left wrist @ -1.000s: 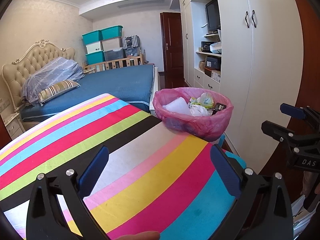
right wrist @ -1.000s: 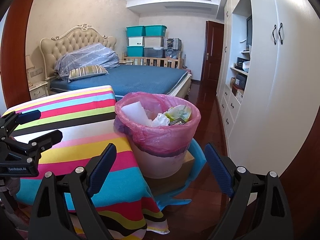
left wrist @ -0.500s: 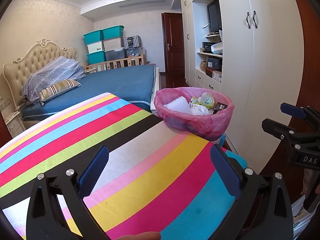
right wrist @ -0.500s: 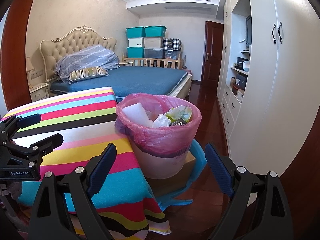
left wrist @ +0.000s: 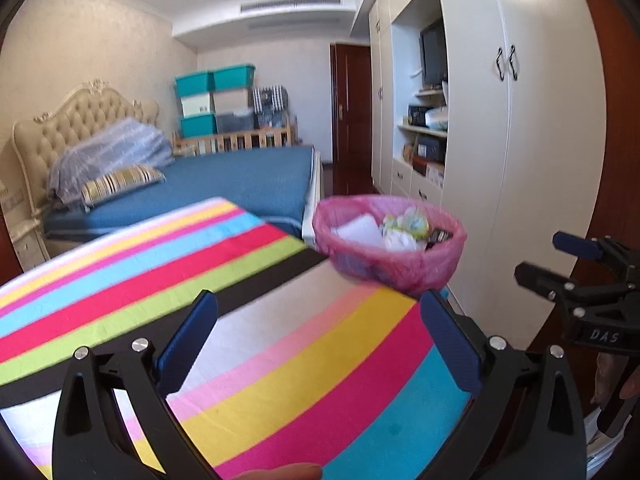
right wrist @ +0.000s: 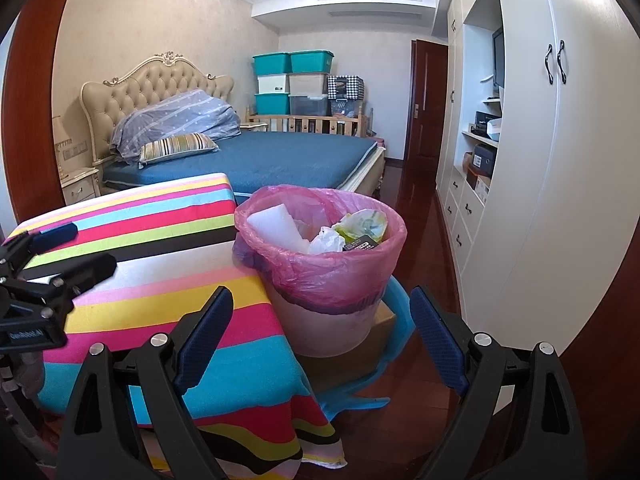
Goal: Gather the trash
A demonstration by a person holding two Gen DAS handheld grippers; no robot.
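Note:
A white bin lined with a pink bag [right wrist: 320,276] stands on a brown box beside the striped table, seen past the table's far right corner as the bin [left wrist: 390,248] in the left wrist view. Inside lie a white foam block [right wrist: 274,226], crumpled wrappers [right wrist: 362,222] and a black packet [right wrist: 362,245]. My left gripper [left wrist: 316,340] hangs open over the striped tablecloth [left wrist: 160,280], nothing between its fingers. My right gripper [right wrist: 320,332] is open just in front of the bin, holding nothing. Each gripper shows in the other's view: right gripper [left wrist: 560,260], left gripper [right wrist: 76,250].
A bed with a blue cover [right wrist: 272,160] lies behind the table. White wardrobes [right wrist: 560,160] line the right wall, with dark wooden floor [right wrist: 420,216] between. Stacked storage boxes [right wrist: 292,80] and a brown door [right wrist: 430,96] are at the far end.
Both views have shifted slightly; the left wrist view is now blurred and tilted a little upward. Both grippers stay open, and the bin keeps its place.

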